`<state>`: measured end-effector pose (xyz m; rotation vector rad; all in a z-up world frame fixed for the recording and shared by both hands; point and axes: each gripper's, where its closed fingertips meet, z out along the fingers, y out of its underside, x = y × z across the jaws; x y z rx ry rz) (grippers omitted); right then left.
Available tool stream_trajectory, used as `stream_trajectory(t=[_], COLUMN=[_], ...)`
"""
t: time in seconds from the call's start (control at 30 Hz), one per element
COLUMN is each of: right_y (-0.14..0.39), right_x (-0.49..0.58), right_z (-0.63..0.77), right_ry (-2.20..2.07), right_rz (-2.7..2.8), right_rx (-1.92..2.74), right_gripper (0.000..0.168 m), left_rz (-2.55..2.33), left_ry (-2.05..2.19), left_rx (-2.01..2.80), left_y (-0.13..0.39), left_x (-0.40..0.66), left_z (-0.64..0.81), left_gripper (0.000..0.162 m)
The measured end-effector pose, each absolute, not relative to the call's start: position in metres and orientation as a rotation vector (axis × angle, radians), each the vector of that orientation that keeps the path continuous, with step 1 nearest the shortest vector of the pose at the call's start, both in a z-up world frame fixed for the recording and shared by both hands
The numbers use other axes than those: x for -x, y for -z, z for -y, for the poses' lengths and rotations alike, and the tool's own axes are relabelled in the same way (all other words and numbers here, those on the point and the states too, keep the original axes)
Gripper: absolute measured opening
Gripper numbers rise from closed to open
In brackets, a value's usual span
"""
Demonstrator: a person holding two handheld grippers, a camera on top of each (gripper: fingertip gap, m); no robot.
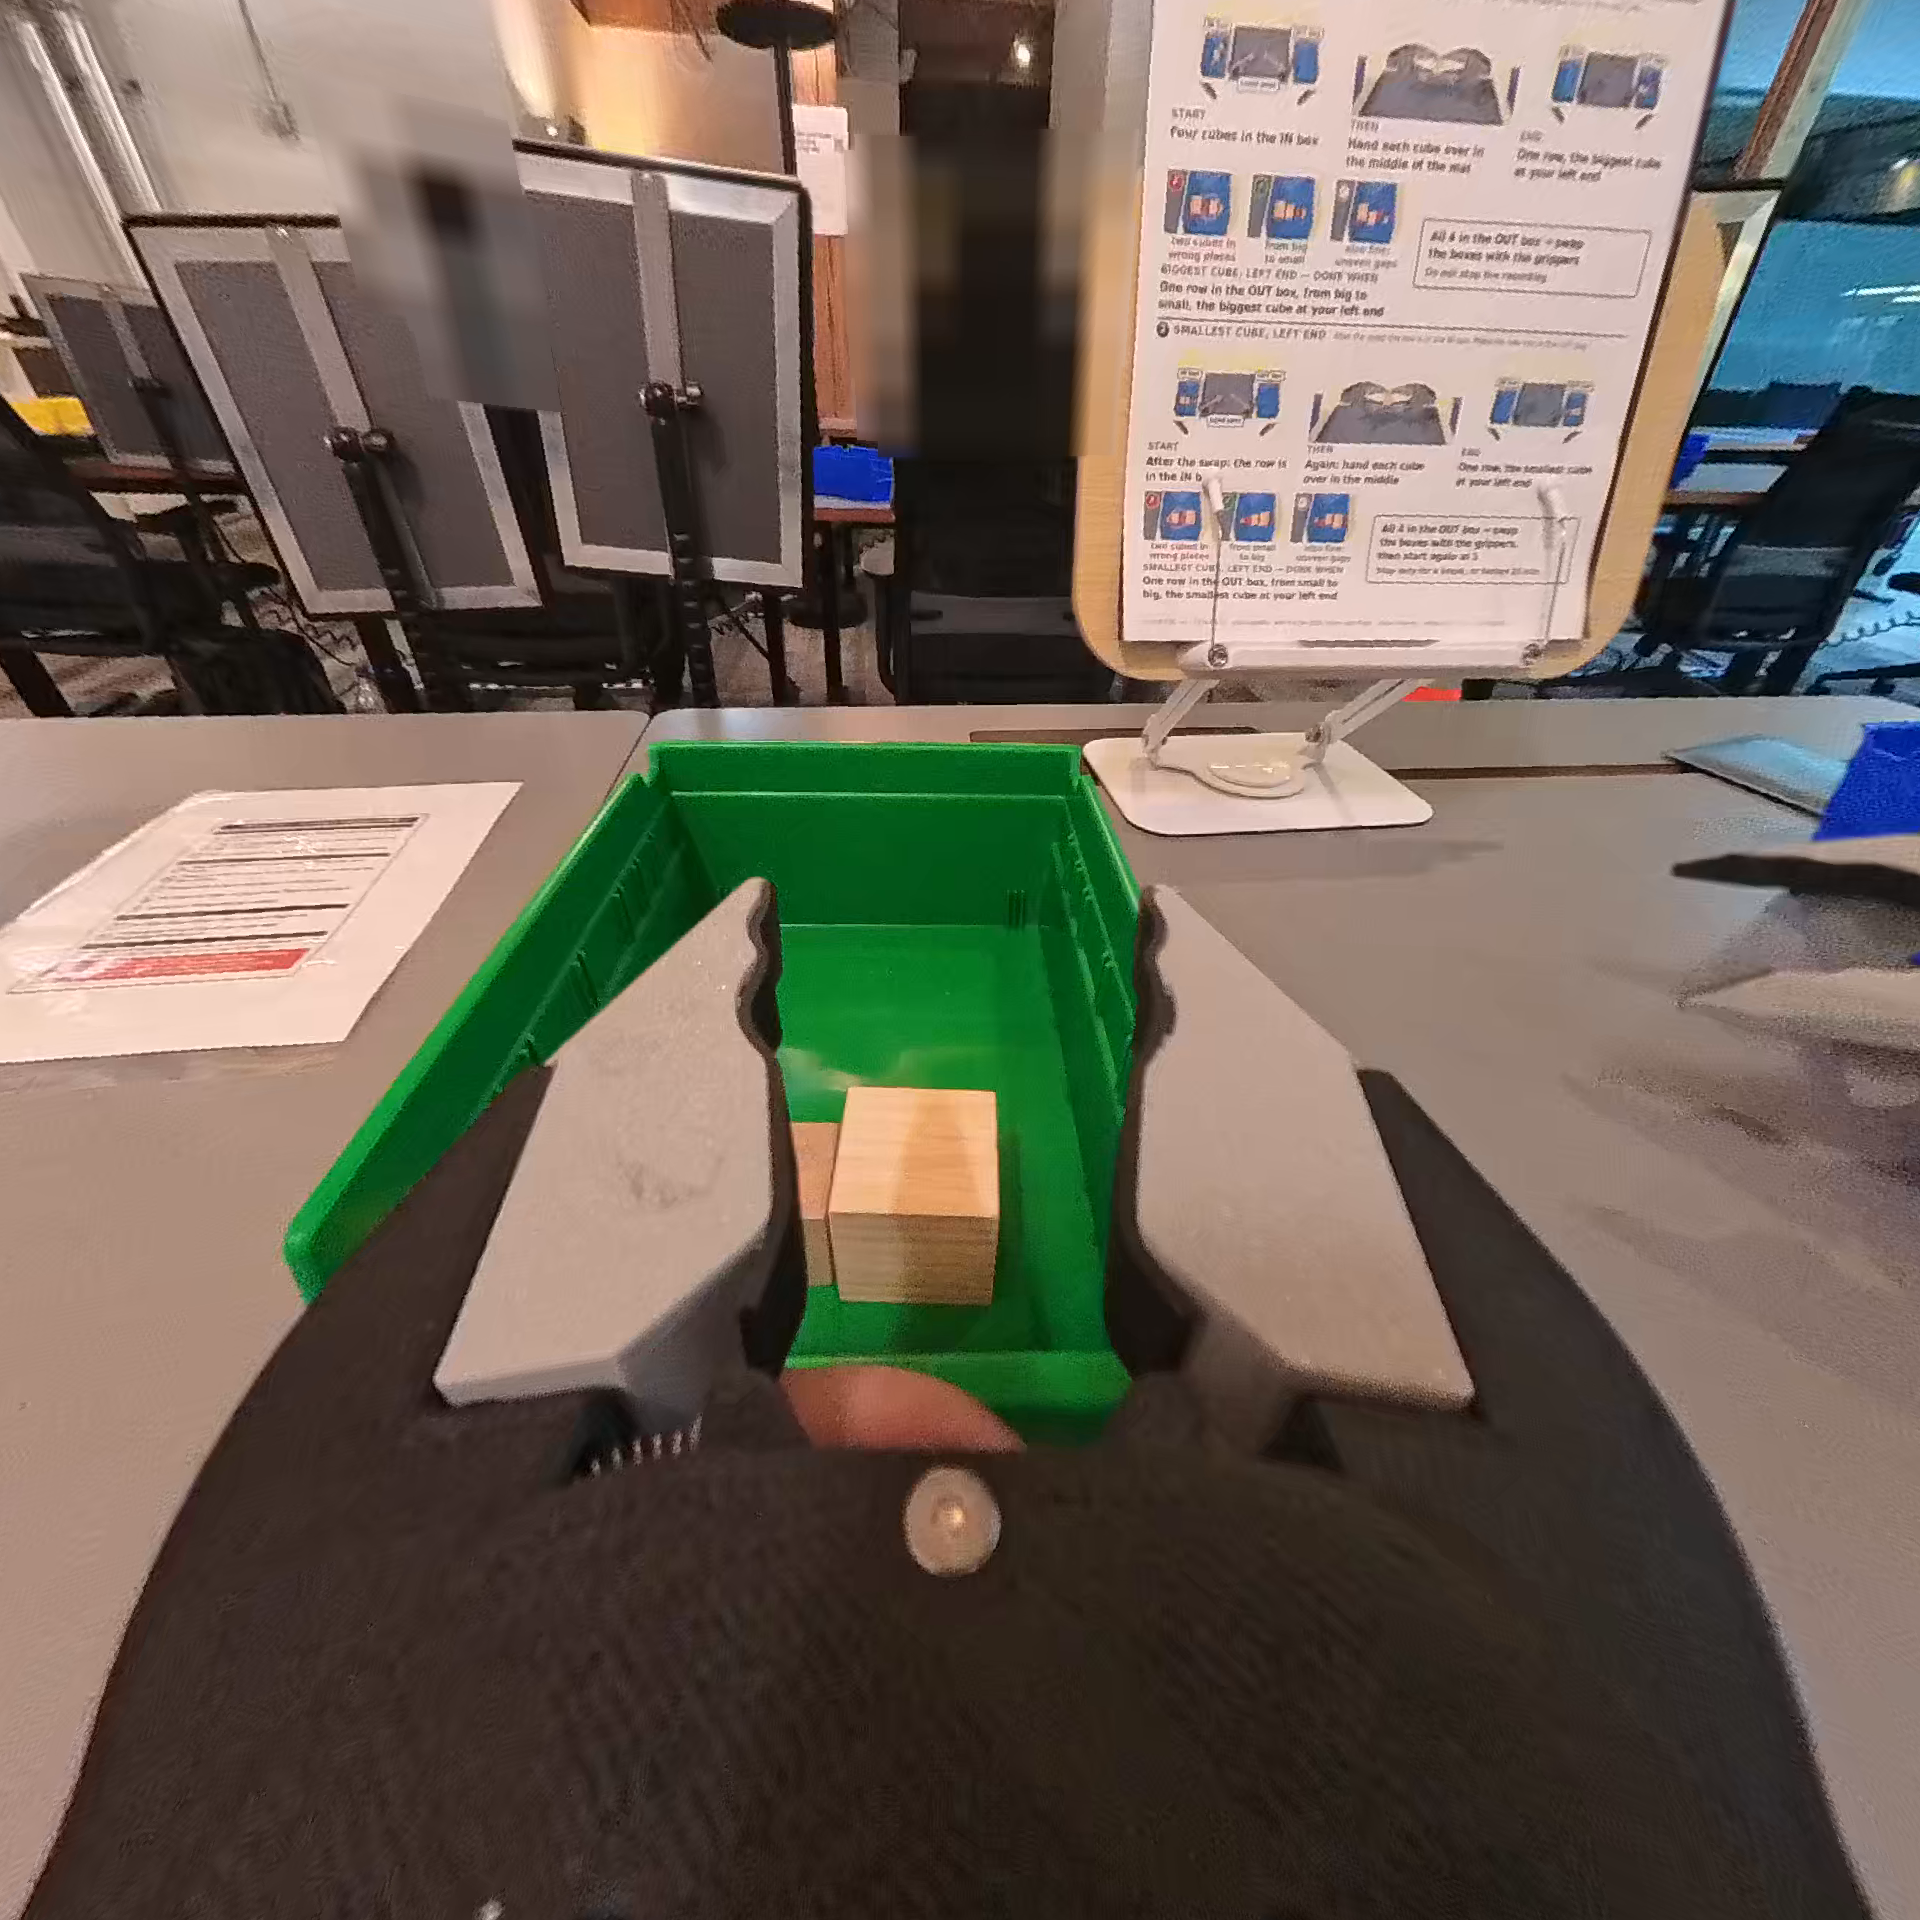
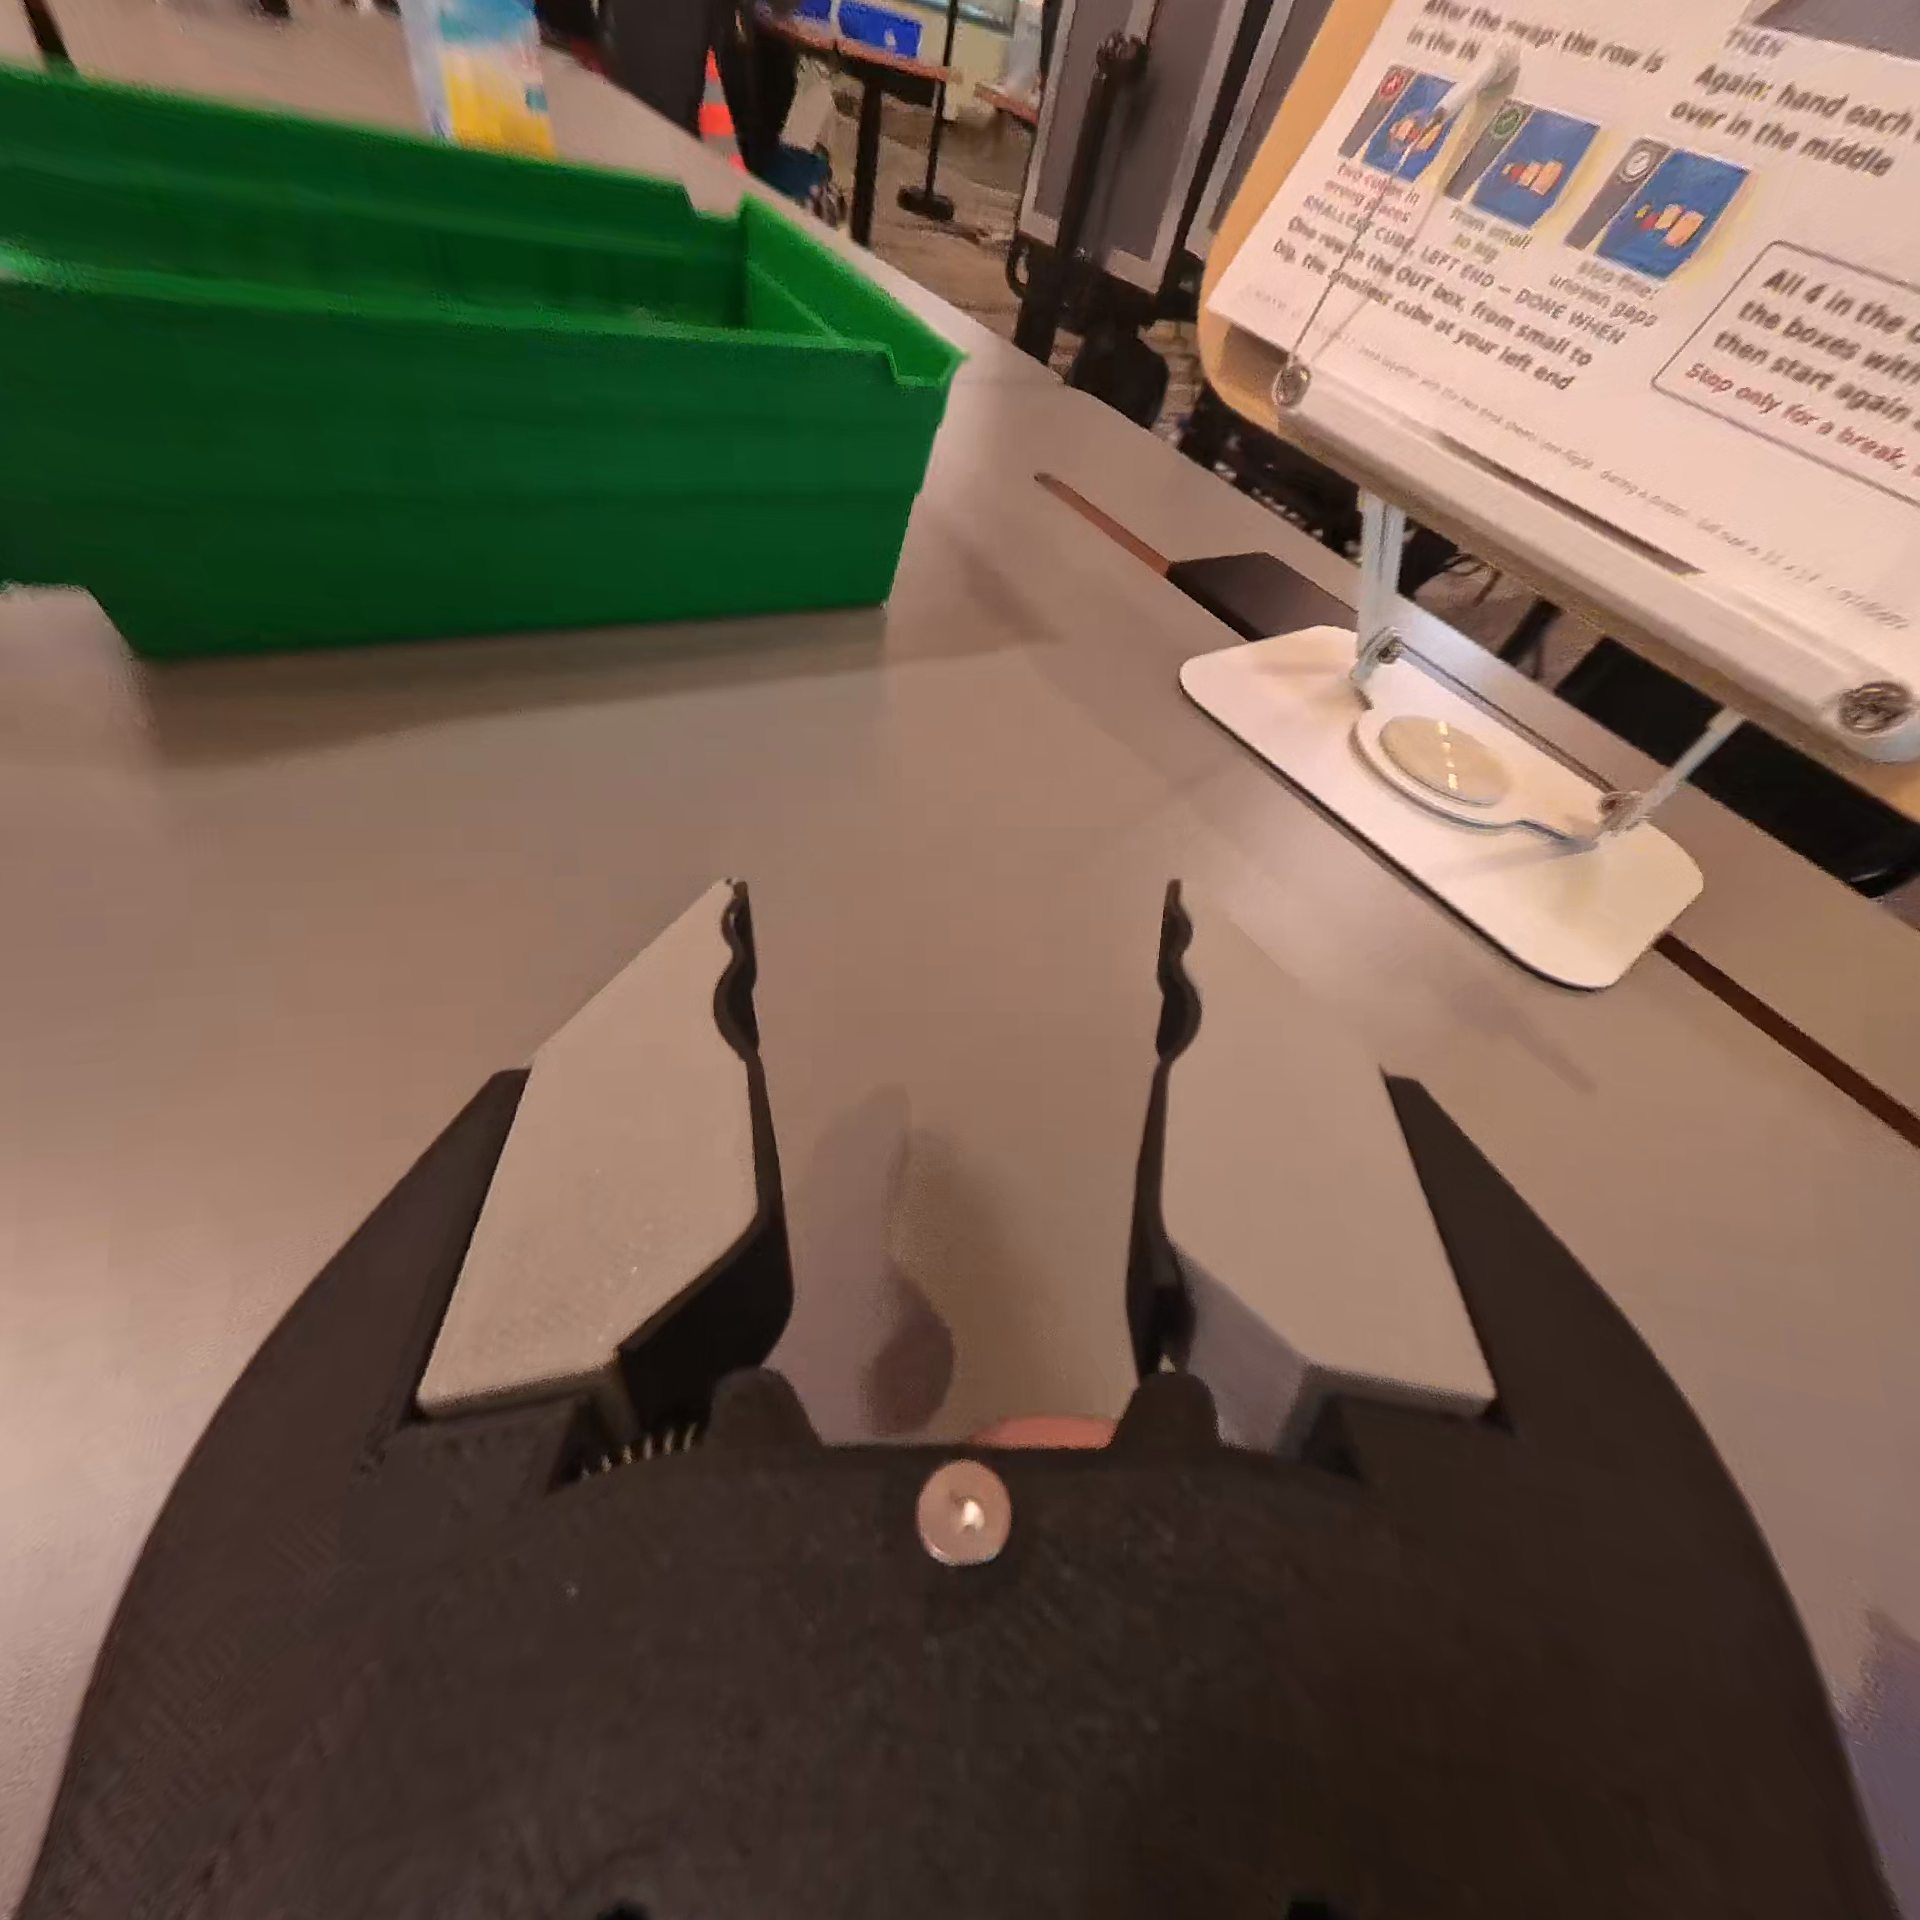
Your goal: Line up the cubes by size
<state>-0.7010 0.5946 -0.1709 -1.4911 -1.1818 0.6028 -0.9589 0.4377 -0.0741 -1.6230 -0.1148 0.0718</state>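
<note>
In the left wrist view a green bin (image 1: pixel 873 790) stands on the grey table. A pale wooden cube (image 1: pixel 914 1195) sits on its floor near the front wall. A smaller, darker wooden cube (image 1: pixel 816 1195) touches its left side and is partly hidden by my left finger. My left gripper (image 1: pixel 954 914) is open and empty, held above the bin with the cubes between its fingers in the view. My right gripper (image 2: pixel 954 914) is open and empty over bare table, to the right of the green bin (image 2: pixel 499 488). The right gripper also shows blurred at the right edge of the left wrist view (image 1: pixel 1808 956).
A white stand (image 1: pixel 1257 790) holding an instruction sheet (image 1: pixel 1392 312) stands at the table's back; it also shows in the right wrist view (image 2: pixel 1444 800). A laminated sheet (image 1: pixel 239 914) lies left of the bin. A blue object (image 1: pixel 1875 779) sits at the far right.
</note>
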Motion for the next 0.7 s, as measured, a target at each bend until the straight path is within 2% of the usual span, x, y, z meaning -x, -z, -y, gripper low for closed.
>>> stream_trajectory(t=[0.3, 0.43, 0.7], right_y=[0.164, 0.163, 0.168], right_x=[0.690, 0.687, 0.683], right_z=[-0.589, -0.590, -0.597], right_ry=[-0.628, -0.652, -0.698], right_rz=[1.123, 1.115, 1.081], right_rx=[1.503, 1.512, 1.577], right_gripper=[0.074, 0.074, 0.075], left_rz=[0.002, -0.130, -0.137], left_ry=[-0.108, -0.112, -0.082], left_rx=[1.709, 1.802, 1.777], left_y=[0.093, 0.107, 0.101], left_x=[0.937, 0.926, 0.913], left_z=[-0.455, -0.448, -0.442], left_gripper=[0.065, 0.052, 0.053])
